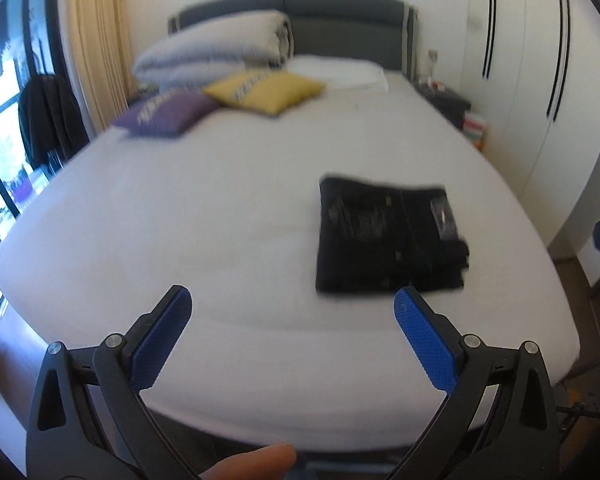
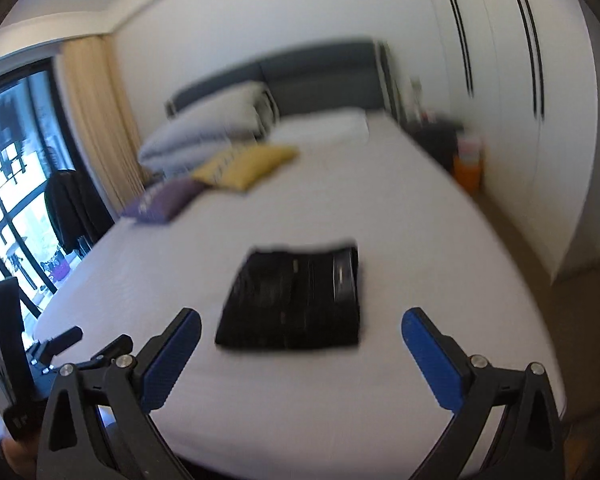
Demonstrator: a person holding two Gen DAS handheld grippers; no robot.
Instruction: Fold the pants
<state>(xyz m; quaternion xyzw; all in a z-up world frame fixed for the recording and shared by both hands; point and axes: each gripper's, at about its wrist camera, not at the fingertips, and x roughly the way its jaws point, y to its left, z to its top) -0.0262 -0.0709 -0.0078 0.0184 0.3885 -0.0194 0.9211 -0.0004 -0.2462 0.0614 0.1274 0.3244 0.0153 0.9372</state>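
Note:
Black pants [image 1: 388, 240] lie folded into a compact rectangle on the white bed [image 1: 180, 216], right of its middle. My left gripper [image 1: 292, 300] is open and empty, held above the bed's near edge, below and left of the pants. In the right wrist view the folded pants [image 2: 296, 300] lie just ahead of my right gripper [image 2: 300, 322], which is open and empty and held above the bed [image 2: 420, 240]. The left gripper's body [image 2: 32, 360] shows at the far left of that view.
A purple cushion [image 1: 168, 112], a yellow cushion [image 1: 264, 90], a folded grey duvet [image 1: 216, 50] and a white pillow [image 1: 340, 70] lie at the bed's head. A dark nightstand [image 1: 446, 100] and white wardrobes [image 1: 540, 60] stand right. A window [image 1: 4, 100] with a hanging dark garment [image 1: 48, 116] is left.

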